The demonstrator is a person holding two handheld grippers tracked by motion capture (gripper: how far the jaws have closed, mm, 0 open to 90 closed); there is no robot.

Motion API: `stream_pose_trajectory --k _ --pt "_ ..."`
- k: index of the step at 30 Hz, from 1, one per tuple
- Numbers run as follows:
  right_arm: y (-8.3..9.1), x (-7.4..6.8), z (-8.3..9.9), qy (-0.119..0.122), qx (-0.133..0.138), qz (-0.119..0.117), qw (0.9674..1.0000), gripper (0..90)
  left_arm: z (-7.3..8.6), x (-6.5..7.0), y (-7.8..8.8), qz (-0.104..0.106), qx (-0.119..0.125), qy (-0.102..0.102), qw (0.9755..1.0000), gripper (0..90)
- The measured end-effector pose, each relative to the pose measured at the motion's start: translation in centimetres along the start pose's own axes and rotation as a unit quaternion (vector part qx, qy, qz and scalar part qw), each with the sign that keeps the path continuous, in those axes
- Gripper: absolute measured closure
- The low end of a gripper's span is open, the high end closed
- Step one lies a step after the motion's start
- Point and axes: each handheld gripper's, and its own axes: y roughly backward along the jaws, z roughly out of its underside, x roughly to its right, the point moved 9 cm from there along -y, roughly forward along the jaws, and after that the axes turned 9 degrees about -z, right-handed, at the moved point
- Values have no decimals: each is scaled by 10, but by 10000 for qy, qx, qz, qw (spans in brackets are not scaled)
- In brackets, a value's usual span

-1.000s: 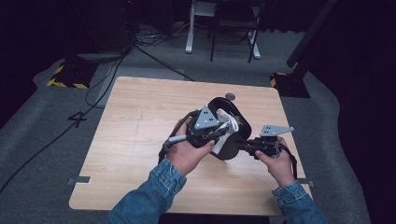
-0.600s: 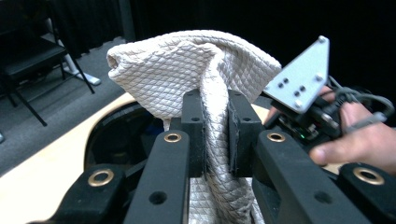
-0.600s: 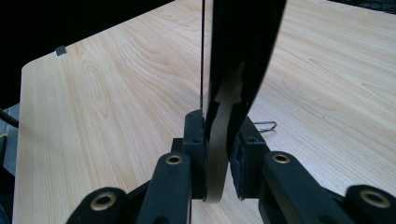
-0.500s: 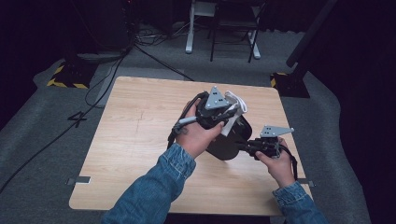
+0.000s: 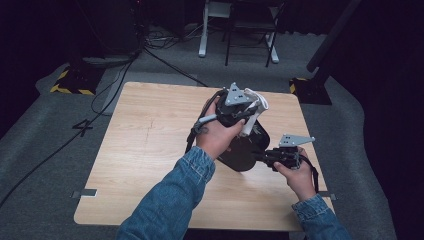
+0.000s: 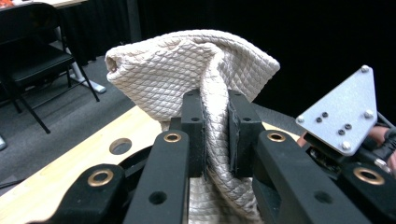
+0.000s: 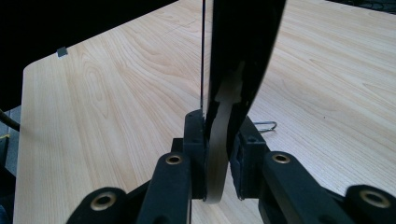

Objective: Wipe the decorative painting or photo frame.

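Note:
My left gripper (image 5: 248, 116) is shut on a white quilted cloth (image 5: 256, 106) and holds it over the far rim of a black round pan (image 5: 239, 156) near the table's middle. In the left gripper view the cloth (image 6: 177, 60) bunches up between the two jaws of that gripper (image 6: 215, 100). My right gripper (image 5: 258, 156) lies low at the pan's near right side, shut on its edge. In the right gripper view the pan (image 7: 243, 42) stands as a thin black sheet with a pale strip, pinched in the gripper (image 7: 217, 125).
The wooden table (image 5: 150, 150) has bare room on its left half and a round hole (image 6: 120, 145) in the top. A small metal wire loop (image 7: 267, 125) lies by the right jaw. Chairs (image 5: 247, 30) and cables stand on the floor beyond the far edge.
The left hand has carried the cloth away from me and slightly up, from the pan's middle to its far rim. The right hand has kept still.

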Motion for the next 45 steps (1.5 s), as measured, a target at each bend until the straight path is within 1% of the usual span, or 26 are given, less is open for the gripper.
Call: stream_pose_trajectory --k 3,5,6,7,9,10,12,14,15,18,21,25,29,34,39,43,45 --pt "0 0 0 0 0 -8 10000 787 -1 -1 -1 -36 15 -17 10000 796" --pt "0 0 0 1 -7 -12 10000 788 -2 -4 0 -109 9 -32 9999 796" --pt "0 0 1 -3 -9 -15 10000 788 -2 -9 1 -228 -20 -40 9997 797" --pt "0 0 1 -3 -9 -15 10000 788 -2 -9 1 -228 -20 -40 9997 797" --pt "0 0 1 2 -11 -13 10000 788 -1 -14 1 -306 -52 -39 9995 797" --pt "0 -1 0 15 -9 -19 10000 789 0 -20 1 -438 -70 -102 9990 797" --pt "-1 -1 0 18 -11 -25 10000 789 0 -22 1 -477 -80 -89 9988 798" --pt "-1 -2 0 26 -12 -31 10000 789 4 -28 0 -552 -112 -76 9984 798" --pt "-1 -2 0 26 -12 -31 10000 789 4 -28 0 -552 -112 -76 9984 798" --pt "-2 -2 0 40 -21 -34 10000 789 7 -36 -1 -699 -174 -112 9973 798" --pt "-1 -2 0 64 -42 -35 10000 789 11 -41 -2 -798 -231 -92 9965 798" --pt "-1 -2 0 64 -51 -45 10000 789 15 -45 -3 -806 -236 22 9965 798" --pt "-1 -2 0 63 -38 -41 10000 789 17 -48 -2 -813 -209 65 9964 798" --pt "-2 -2 -1 67 -35 -34 10000 789 21 -52 -1 -838 -186 194 9961 798" --pt "-2 -3 0 65 -44 -31 10000 789 27 -59 -2 -914 -254 269 9951 799" --pt "-1 -2 0 57 -54 -37 10000 789 36 -66 -4 -978 -356 306 9941 799" --pt "-1 -2 0 54 -63 -37 10000 789 39 -67 -5 -993 -366 343 9938 800"
